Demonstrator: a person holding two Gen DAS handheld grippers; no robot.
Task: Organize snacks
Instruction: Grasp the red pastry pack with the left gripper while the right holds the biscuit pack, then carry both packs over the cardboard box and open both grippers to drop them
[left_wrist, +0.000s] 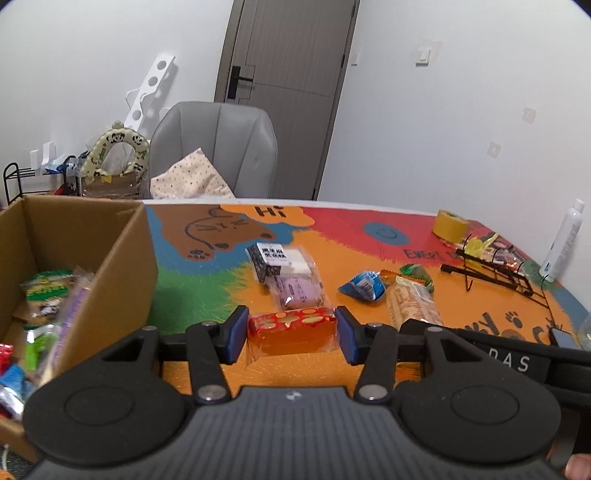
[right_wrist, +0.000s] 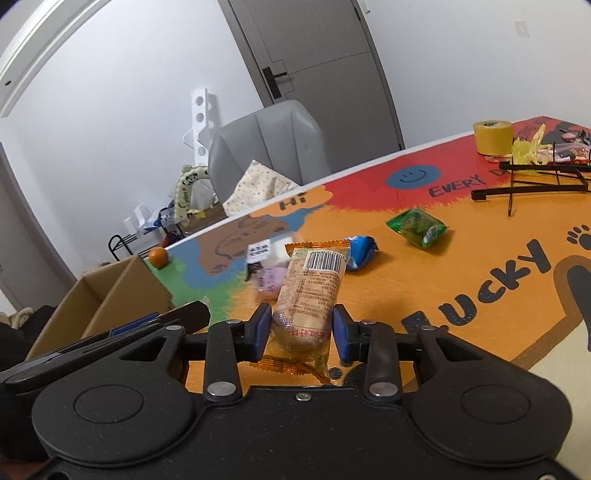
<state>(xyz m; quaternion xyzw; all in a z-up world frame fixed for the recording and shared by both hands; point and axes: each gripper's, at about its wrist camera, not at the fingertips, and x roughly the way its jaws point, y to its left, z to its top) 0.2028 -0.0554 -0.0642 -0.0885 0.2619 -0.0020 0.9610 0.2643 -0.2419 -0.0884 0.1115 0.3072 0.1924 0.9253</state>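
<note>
- Left claw (left_wrist: 291, 334) clamped on a red snack pack with gold paw prints (left_wrist: 292, 325); blue pads press its two short ends, long axis runs straight across between the fingers.
- Right claw (right_wrist: 302, 338) clamped on a clear-wrapped biscuit pack with orange ends (right_wrist: 310, 295); pads grip its near lower part, long axis points away from the claw, barcode end up and far, near orange end hanging below the pads.
- Both packs look lifted clear of the table (left_wrist: 369, 332).
- Table wears a bright cartoon mat: orange, red, green, blue patches, a brown bear, "Hi", "LUCKY", paw prints.
- Cardboard box (left_wrist: 122, 258) sits at the left table edge, open top, already holding several snack packs; just left of the left claw.
- Loose on the mat past the claws: black-and-white pack (left_wrist: 267, 258) touching a purple pack (left_wrist: 297, 291), blue pack (left_wrist: 364, 286), green pack (right_wrist: 417, 227).
- Small orange fruit (right_wrist: 158, 257) near the box's far corner.
- Far right of the table: yellow tape roll (right_wrist: 493, 136), black wire rack (right_wrist: 532, 181) lying flat, white bottle (left_wrist: 563, 240).
- Room: white walls, grey door (left_wrist: 284, 74), grey chair (left_wrist: 218, 147) with a dotted cloth on it behind the table, clutter on the floor at left.
</note>
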